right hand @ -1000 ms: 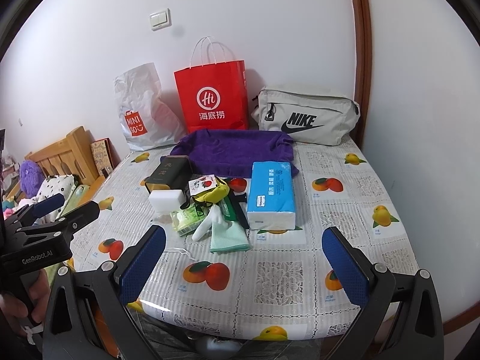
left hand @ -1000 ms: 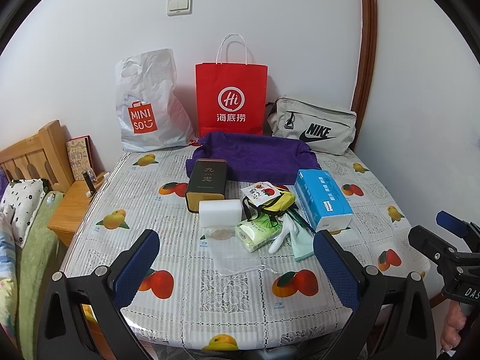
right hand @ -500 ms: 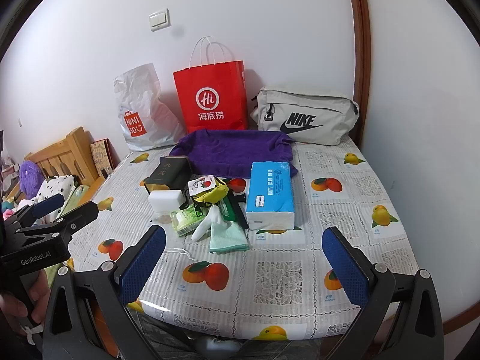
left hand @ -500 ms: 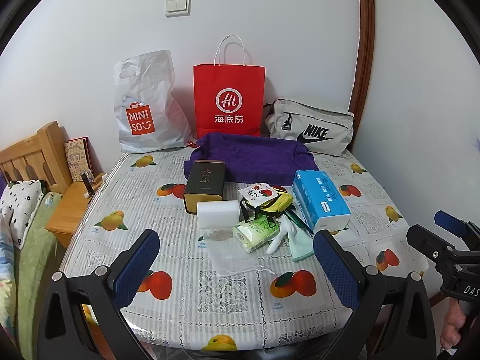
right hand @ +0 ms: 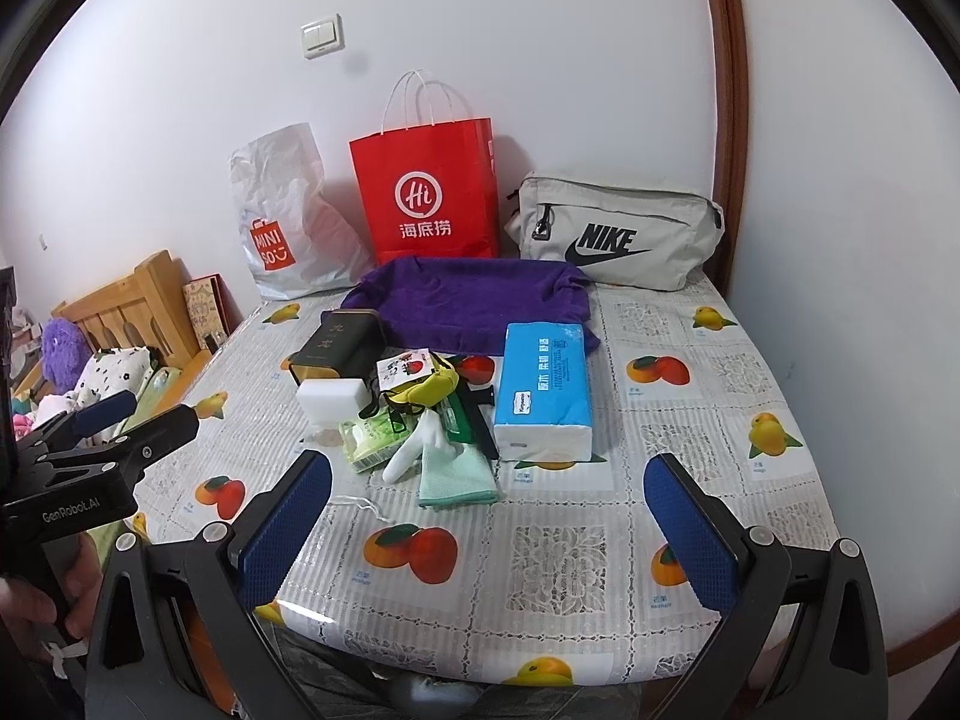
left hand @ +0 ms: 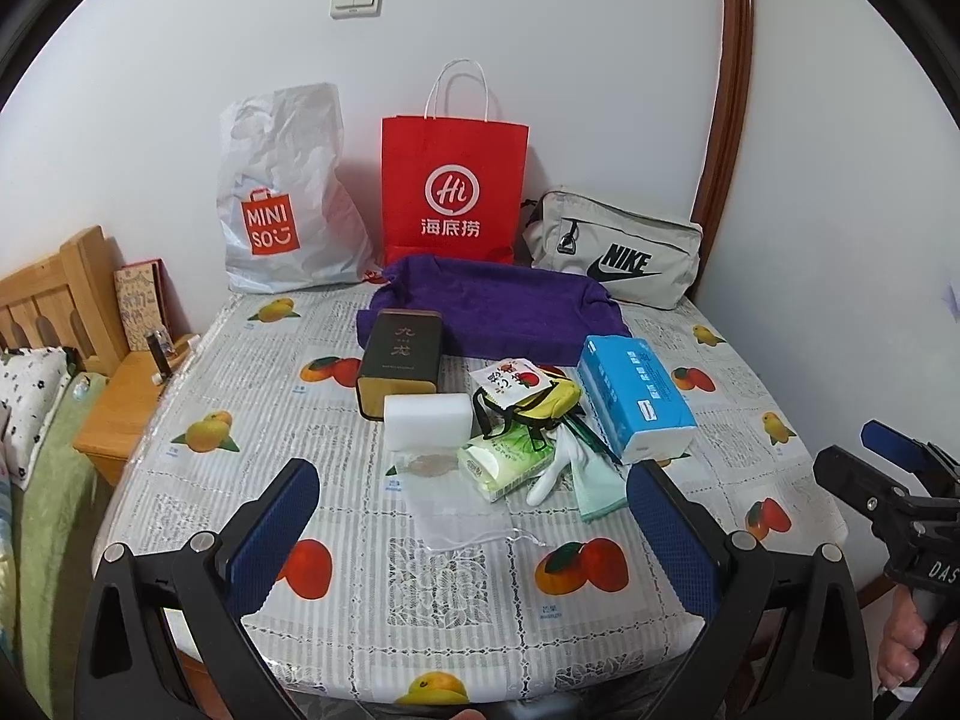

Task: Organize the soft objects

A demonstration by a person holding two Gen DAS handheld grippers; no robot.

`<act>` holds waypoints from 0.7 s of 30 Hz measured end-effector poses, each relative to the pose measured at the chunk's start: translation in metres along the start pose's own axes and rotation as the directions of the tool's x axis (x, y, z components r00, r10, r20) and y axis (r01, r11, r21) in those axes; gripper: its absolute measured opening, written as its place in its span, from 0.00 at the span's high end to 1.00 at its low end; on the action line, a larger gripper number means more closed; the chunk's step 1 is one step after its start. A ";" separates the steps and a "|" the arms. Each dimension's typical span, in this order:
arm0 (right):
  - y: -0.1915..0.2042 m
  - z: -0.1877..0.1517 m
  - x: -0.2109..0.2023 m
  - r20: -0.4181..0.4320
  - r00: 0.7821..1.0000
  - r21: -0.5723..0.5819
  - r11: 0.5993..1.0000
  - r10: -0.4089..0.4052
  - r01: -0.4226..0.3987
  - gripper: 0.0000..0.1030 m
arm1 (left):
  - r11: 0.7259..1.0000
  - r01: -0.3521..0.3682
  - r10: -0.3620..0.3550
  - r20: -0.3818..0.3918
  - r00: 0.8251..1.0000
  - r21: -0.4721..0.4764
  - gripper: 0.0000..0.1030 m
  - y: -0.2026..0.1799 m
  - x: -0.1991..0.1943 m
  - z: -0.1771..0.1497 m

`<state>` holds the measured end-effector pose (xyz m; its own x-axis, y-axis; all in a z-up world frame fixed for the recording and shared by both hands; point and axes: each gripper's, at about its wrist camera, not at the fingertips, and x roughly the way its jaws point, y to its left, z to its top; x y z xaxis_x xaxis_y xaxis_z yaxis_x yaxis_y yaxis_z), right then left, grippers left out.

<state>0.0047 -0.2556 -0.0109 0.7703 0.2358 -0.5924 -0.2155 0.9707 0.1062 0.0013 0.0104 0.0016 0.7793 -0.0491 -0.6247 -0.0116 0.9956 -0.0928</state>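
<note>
A heap of small things lies mid-table: a white sponge block (left hand: 427,427), a green wet-wipe pack (left hand: 505,461), a yellow pouch (left hand: 543,403), a white glove (left hand: 555,463), a mint cloth (left hand: 600,489) and a blue tissue pack (left hand: 636,399). A purple towel (left hand: 492,306) lies behind them. A clear drawstring bag (left hand: 447,510) lies in front. My left gripper (left hand: 474,531) is open and empty above the table's near edge. My right gripper (right hand: 489,531) is open and empty, also at the near edge, in front of the mint cloth (right hand: 459,477).
A black tea tin (left hand: 401,363) stands beside the sponge. A white Miniso bag (left hand: 288,192), a red paper bag (left hand: 453,180) and a grey Nike bag (left hand: 618,252) line the back wall. A wooden nightstand (left hand: 129,402) and bed are to the left.
The left wrist view has drifted slightly back and up. Both grippers stay open; nothing on the table has moved.
</note>
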 end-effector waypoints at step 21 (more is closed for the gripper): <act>-0.015 -0.017 0.089 -0.124 0.992 0.012 1.000 0.006 -0.004 0.01 | 0.998 -0.060 0.056 -0.135 0.989 -0.030 0.00 0.032 0.135 -0.020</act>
<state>0.0664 -0.2499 -0.0792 0.6886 0.2339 -0.6864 -0.2114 0.9702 0.1186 0.0939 0.0337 -0.1010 0.6858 -0.0039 -0.7278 -0.0775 0.9939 -0.0784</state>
